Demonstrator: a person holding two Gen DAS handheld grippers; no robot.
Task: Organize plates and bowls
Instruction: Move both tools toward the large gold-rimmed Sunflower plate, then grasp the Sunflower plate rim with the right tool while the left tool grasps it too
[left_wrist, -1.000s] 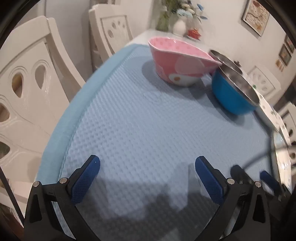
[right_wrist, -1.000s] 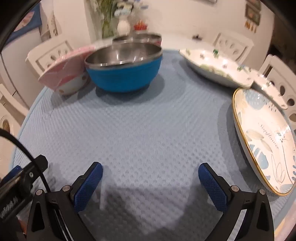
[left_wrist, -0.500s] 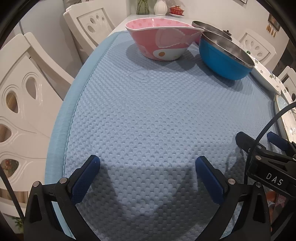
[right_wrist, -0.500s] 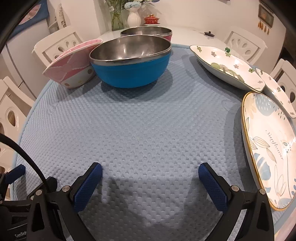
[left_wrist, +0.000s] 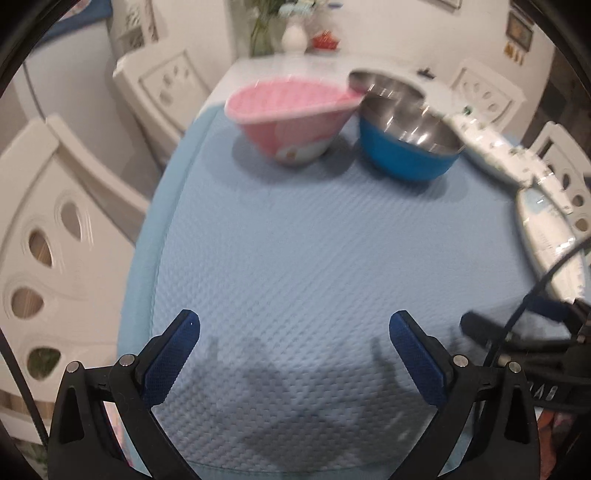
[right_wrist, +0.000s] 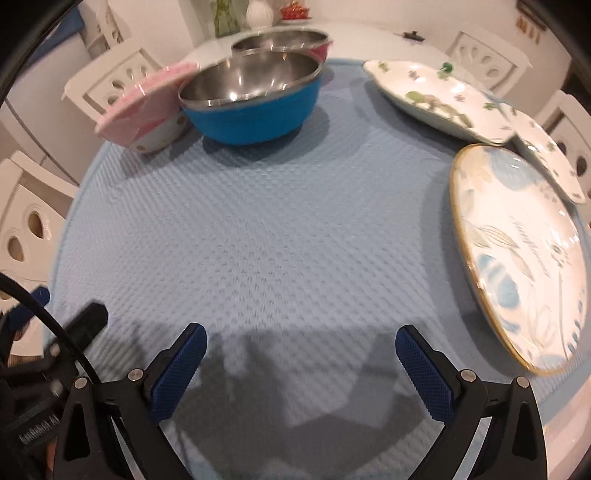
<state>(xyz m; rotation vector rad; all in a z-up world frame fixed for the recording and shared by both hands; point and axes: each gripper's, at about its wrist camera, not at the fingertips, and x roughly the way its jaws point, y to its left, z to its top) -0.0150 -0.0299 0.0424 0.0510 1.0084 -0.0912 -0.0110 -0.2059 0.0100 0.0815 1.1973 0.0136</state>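
Plates (right_wrist: 517, 254) looked fragile, slick; grip rims. Blue bowl (right_wrist: 255, 107) stiff, light. Left gripper (left_wrist: 293, 341) and right gripper (right_wrist: 301, 349) gaped wide, empty.

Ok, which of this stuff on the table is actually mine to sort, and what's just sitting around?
For the job:
- pink bowl
- blue bowl
- steel bowl behind it
- large floral plate
- small floral plate
- gold-rimmed plate

Just lying about:
- white vase
- red dish
- glass vase of stems
- white chairs
- blue mat
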